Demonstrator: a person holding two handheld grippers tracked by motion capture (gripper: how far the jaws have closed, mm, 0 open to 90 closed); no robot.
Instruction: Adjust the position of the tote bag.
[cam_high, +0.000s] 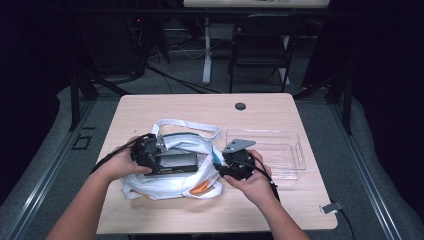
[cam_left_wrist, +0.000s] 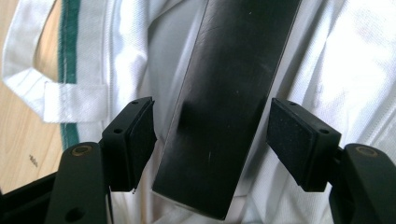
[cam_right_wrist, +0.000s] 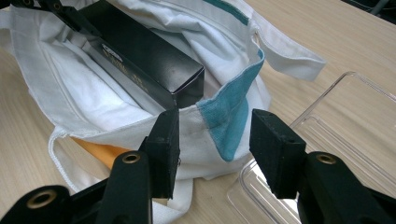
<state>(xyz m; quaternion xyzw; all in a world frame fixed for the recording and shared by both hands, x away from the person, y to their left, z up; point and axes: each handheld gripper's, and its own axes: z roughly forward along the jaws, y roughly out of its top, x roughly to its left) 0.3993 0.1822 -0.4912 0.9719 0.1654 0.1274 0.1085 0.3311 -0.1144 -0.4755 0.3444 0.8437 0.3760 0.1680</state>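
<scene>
Box lies lengthwise across bag, between left gripper's open jaws.

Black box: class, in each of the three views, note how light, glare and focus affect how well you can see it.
High view: dim room, the table lit, the black box small and soft against the white bag. Left gripper view: the box fills the centre close up with a dull sheen, the bag's cloth overexposed at the right. Right gripper view: the box is sharp with faint print along its edge, and glare on the clear tray.

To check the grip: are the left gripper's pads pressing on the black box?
No: the pads stand apart from the black box on both sides.
</scene>
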